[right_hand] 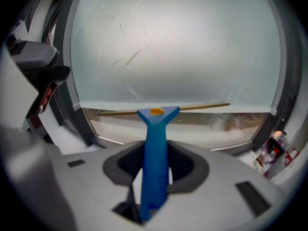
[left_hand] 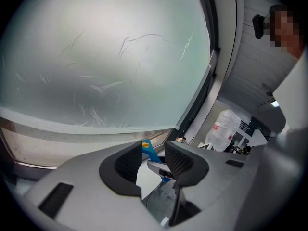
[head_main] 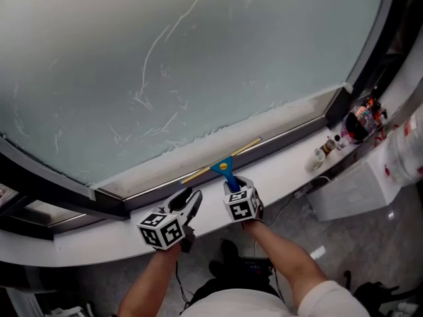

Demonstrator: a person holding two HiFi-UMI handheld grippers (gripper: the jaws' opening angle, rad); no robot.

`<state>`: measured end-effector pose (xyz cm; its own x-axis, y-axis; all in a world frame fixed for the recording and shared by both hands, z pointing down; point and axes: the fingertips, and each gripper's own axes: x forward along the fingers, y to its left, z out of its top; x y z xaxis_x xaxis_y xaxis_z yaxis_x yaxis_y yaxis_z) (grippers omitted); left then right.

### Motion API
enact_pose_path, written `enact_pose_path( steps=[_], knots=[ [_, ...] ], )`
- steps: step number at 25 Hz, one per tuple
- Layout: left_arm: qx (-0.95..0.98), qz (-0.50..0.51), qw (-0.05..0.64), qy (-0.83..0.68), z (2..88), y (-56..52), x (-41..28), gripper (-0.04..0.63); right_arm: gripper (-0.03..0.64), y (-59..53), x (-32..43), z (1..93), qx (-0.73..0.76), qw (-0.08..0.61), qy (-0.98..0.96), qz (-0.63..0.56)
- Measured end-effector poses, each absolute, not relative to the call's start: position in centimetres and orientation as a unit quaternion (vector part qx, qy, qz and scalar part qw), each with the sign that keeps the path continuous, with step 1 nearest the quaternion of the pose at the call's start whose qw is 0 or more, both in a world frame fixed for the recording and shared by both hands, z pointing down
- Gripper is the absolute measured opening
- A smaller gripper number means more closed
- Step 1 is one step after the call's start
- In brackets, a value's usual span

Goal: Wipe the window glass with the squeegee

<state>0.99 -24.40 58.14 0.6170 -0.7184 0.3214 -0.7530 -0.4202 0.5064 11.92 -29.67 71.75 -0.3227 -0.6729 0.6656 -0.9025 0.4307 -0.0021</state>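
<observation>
**One squeegee, pinched low on its handle**

One tool matters here. The squeegee (head_main: 225, 168) looks light and stiff, a moulded plastic piece that should not flex in a firm pinch. Its smooth handle could twist if it is held loosely. The ribbed lower part of the handle is the sensible place to hold it, and the right tongs (head_main: 232, 185) are clamped on it there, with the handle running straight out between the jaws. The thin blade edge is probably the delicate part and wants even pressure.

It is bright blue and flares to a triangular head with a small orange spot, crossed by a long, slim tan bar. That bar lies ahead of the right tongs, at the bottom edge of the window glass (head_main: 198, 58), above the white sill (head_main: 291, 164). Whether it presses on the pane I cannot tell. The glass looks hazy, with pale streaks.

The left tongs (head_main: 188, 202), just left of the right pair, are spread and grip nothing.
</observation>
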Motion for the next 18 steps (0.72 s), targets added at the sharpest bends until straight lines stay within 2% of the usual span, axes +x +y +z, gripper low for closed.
enact_pose_path(
  steps=[18],
  knots=[
    [0.888,0.013,0.255,-0.382,50.9,-19.0,8.0,0.167,0.152,-24.5,21.7,62.4,0.564,0.253,-0.767,0.173]
  ],
)
